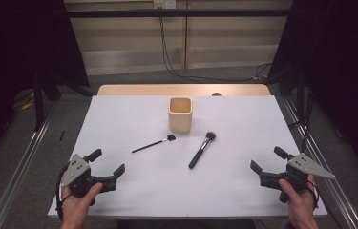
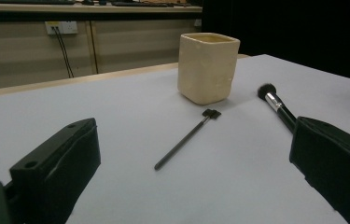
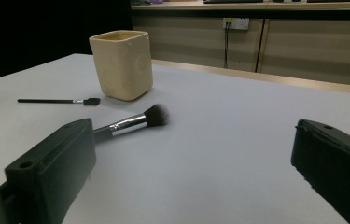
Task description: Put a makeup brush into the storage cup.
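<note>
currently two brushes and one cup are counted on the white table [image 1: 133,191]. left gripper [image 1: 106,163] is held wide open, nothing gripped or touched. thin brush [image 1: 152,143] lies left of centre, beige cup [image 1: 180,115] behind it, powder brush [image 1: 202,150] just right. right gripper [image 1: 267,161] likewise spread, empty.

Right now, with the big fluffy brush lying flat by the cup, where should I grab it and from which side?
Grip the big brush on its black handle, below the silver ferrule. It lies flat, handle end toward you and bristles toward the cup, so coming from above with the open right gripper, jaws across the handle, probably works best.
</note>
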### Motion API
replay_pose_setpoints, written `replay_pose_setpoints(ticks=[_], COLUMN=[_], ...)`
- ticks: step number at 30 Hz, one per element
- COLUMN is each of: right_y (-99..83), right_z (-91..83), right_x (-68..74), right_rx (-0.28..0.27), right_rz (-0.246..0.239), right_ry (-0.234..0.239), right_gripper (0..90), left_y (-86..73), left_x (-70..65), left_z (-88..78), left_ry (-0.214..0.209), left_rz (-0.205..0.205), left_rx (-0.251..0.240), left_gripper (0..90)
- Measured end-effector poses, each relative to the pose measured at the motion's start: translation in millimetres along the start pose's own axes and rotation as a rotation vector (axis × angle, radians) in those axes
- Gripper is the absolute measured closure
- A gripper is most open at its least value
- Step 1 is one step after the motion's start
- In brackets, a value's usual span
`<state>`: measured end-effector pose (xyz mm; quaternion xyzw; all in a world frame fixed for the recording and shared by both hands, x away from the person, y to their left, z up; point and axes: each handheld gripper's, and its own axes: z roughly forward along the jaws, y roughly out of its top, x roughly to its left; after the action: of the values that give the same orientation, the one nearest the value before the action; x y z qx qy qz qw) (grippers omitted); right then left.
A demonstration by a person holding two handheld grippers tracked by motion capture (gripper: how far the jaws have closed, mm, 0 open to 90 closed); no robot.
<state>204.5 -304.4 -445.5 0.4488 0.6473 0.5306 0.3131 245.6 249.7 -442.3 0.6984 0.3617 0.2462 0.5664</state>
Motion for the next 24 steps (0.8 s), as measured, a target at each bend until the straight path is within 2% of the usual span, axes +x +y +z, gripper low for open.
replay_pose_setpoints(ticks=[4, 6, 10, 13, 17, 22, 24], right_y=[-1.1, -1.6, -1.5, -1.6, -1.6, -2.1, -2.3], right_z=[0.5, 1.0, 1.4, 2.9, 4.8, 5.5, 5.3], right_x=[-1.2, -1.7, -0.4, 1.1, 1.9, 5.8, 6.3], right_rx=[0.017, 0.027, 0.024, 0.03, 0.038, 0.044, 0.047], right_rz=[-0.01, 0.002, 0.001, -0.004, -0.017, -0.026, -0.034], right_ry=[0.012, 0.006, 0.01, 0.012, 0.018, 0.028, 0.026], right_gripper=[0.0, 0.0, 0.0, 0.0, 0.0, 0.0, 0.0], left_y=[0.1, 0.1, 0.6, 2.8, 4.4, 10.0, 11.6], left_x=[-0.4, -1.1, -2.0, 0.2, 1.2, -0.7, -2.1], left_z=[-0.4, 0.1, -0.6, 0.9, 3.7, 8.2, 11.2], left_ry=[0.002, -0.002, -0.008, -0.012, -0.025, -0.051, -0.06], left_rz=[-0.004, -0.011, 0.003, -0.009, 0.01, 0.025, 0.029], left_rx=[0.011, 0.016, 0.032, 0.049, 0.063, 0.043, 0.049], left_gripper=[1.8, 1.8, 2.3, 2.3, 2.3, 1.8, 1.3])
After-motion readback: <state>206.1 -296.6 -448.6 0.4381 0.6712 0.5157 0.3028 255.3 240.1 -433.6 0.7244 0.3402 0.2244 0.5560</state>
